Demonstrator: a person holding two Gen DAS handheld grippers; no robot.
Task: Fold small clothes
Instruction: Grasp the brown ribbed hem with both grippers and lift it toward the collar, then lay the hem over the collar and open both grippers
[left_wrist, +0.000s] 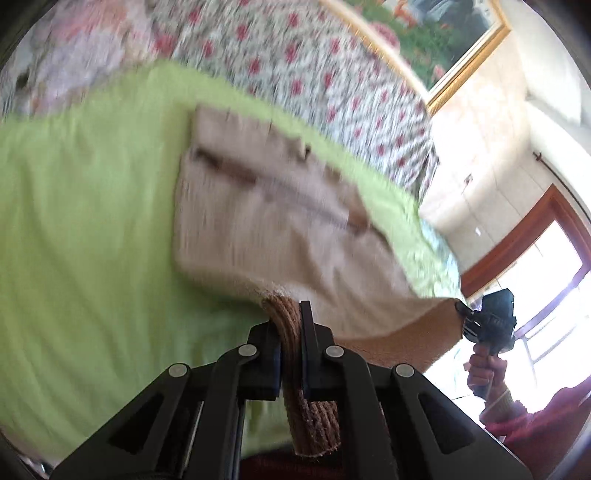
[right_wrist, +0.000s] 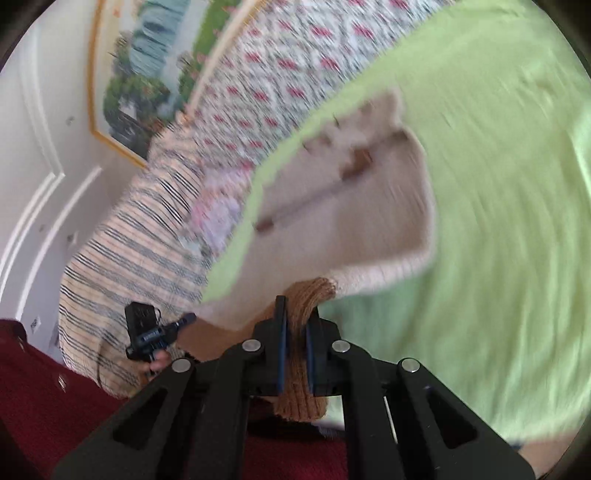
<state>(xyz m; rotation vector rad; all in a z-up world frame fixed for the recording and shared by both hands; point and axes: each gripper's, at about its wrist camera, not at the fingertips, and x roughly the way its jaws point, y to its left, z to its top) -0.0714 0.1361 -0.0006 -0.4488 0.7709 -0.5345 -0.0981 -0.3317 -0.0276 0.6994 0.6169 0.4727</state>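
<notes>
A small beige knitted garment (left_wrist: 266, 218) with brown trim lies partly on a light green sheet (left_wrist: 81, 229); its near edge is lifted. My left gripper (left_wrist: 290, 314) is shut on the garment's brown ribbed hem corner. My right gripper (right_wrist: 297, 310) is shut on the other brown ribbed hem corner of the garment (right_wrist: 351, 206). The hem hangs stretched between the two grippers. The right gripper also shows in the left wrist view (left_wrist: 463, 314), and the left gripper in the right wrist view (right_wrist: 188, 319). Both views are motion-blurred.
The green sheet (right_wrist: 498, 221) covers a bed with a floral quilt (left_wrist: 314, 74) and a striped blanket (right_wrist: 140, 251) beyond it. A gold-framed painting (left_wrist: 443, 40) hangs on the wall. A window with a wooden frame (left_wrist: 546, 266) is at right. The person wears a dark red sweater (right_wrist: 55, 398).
</notes>
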